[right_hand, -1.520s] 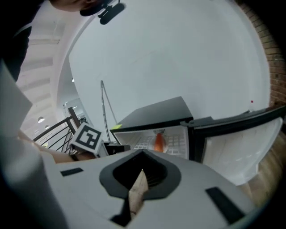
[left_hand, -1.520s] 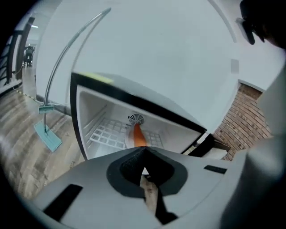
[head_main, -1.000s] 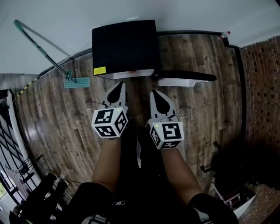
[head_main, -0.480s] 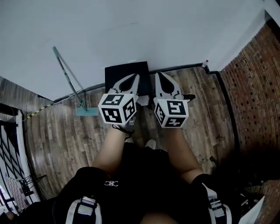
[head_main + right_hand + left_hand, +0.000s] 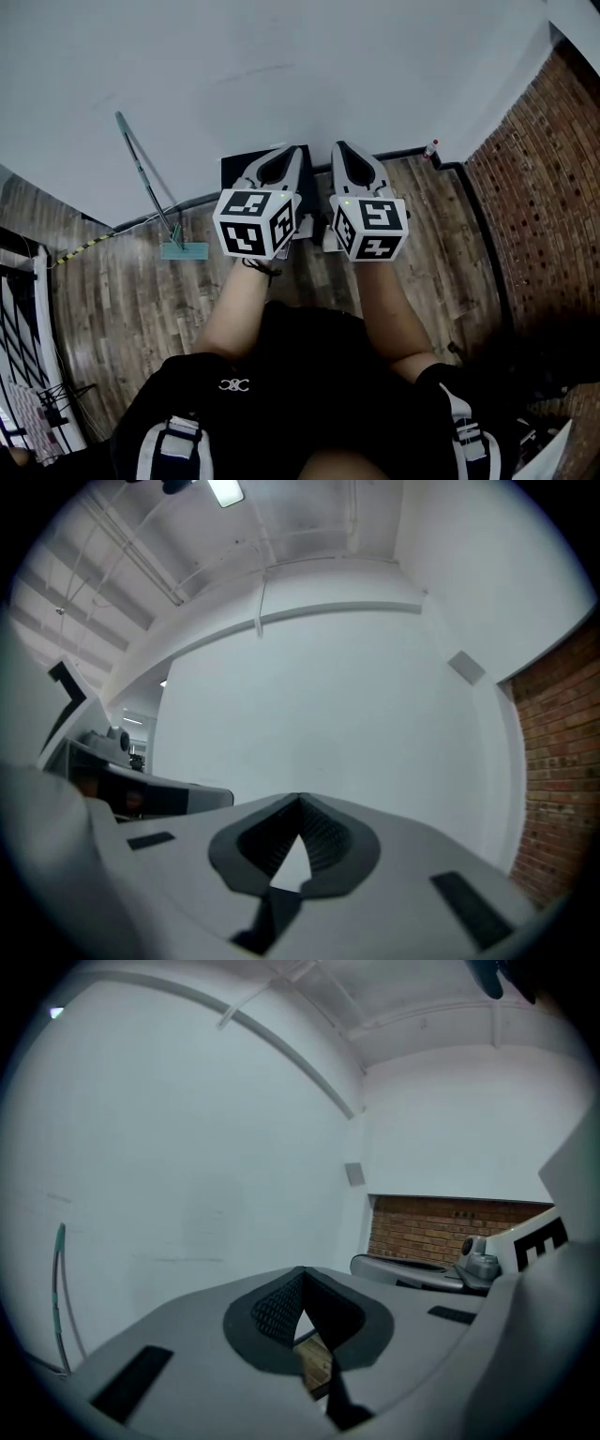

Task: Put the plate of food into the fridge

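Observation:
My left gripper point(image 5: 279, 157) and right gripper point(image 5: 345, 156) are held side by side at chest height, both pointing at the white wall. In the left gripper view the jaws point(image 5: 302, 1275) meet at the tips with nothing between them. It is the same in the right gripper view point(image 5: 300, 802). A low black fridge point(image 5: 231, 171) stands on the floor against the wall, mostly hidden behind the two grippers. No plate of food shows in any view.
A green mop point(image 5: 150, 202) leans on the white wall point(image 5: 234, 75) at the left. A brick wall point(image 5: 539, 169) closes the right side, with a small bottle point(image 5: 430, 148) in the corner. A metal rack point(image 5: 19, 309) stands at the far left on the wood floor point(image 5: 122, 300).
The view has pulled back and up from the fridge, which now looks smaller. Both grippers have risen and now cover most of it. Their jaws stay as they were.

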Motion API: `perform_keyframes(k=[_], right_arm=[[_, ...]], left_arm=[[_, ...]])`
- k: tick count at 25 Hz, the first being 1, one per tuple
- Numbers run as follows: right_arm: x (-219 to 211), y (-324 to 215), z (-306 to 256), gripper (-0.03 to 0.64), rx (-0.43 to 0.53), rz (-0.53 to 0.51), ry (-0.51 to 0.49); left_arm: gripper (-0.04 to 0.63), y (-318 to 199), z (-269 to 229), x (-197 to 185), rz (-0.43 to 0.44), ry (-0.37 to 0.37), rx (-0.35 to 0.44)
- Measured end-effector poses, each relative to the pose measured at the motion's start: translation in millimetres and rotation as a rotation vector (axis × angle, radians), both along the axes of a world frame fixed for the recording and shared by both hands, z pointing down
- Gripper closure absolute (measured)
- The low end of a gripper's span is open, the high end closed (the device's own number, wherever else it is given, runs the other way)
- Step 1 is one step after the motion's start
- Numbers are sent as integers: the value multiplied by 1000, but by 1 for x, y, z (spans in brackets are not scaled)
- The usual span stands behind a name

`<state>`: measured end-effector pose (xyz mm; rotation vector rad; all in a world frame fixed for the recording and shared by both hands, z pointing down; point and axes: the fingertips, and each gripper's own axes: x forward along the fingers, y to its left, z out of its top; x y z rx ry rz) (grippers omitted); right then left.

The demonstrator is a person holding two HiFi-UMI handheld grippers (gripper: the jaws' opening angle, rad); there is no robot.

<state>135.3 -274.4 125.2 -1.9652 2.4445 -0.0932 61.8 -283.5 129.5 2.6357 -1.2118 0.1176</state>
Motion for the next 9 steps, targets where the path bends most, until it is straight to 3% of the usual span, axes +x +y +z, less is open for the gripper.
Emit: perform_keyframes(k=[9], right_arm=[[28,-8,2,604,-19,21,4]], left_arm=[[600,-14,1,23,9,-6,-3]])
